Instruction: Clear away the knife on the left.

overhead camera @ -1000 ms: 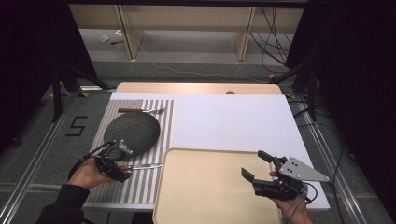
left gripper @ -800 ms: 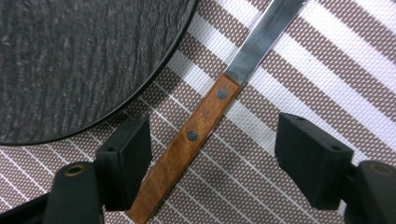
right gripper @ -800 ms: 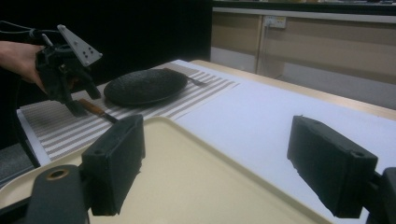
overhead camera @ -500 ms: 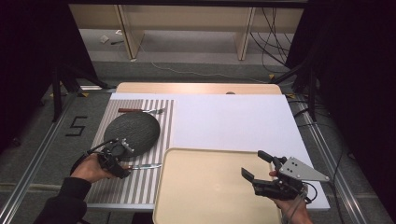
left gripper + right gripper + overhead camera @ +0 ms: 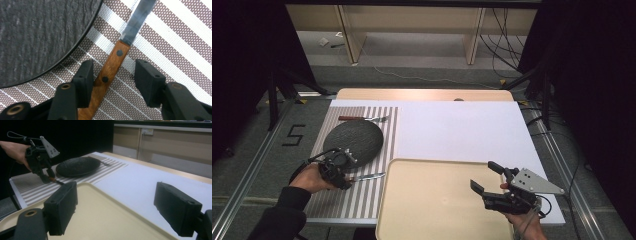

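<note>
Striped placemat [image 5: 362,200] covers the near left part of the surface [image 5: 462,135], which is otherwise a white sheet with a pale wooden edge at its far side. On the placemat sits a dark grey slate plate [image 5: 353,140], and a fork [image 5: 362,119] lies beyond the plate. Just right of the placemat, at the near edge, rests a beige tray [image 5: 437,200].

Near the plate's front rim lies a knife [image 5: 112,65] with a wooden riveted handle, its blade pointing toward the tray. The left hand-held gripper [image 5: 337,172] is lowered over that handle; its jaws have just been closing, with the handle between them. One pad touches the wood, the other stands apart from it, so the grip is not yet clamped.

The right hand-held gripper [image 5: 492,182] hovers over the tray's right side, jaws wide apart with nothing between them.

Beyond the surface is grey floor with cables [image 5: 497,40], light wooden furniture legs [image 5: 347,30] and dark curtains at both sides.
</note>
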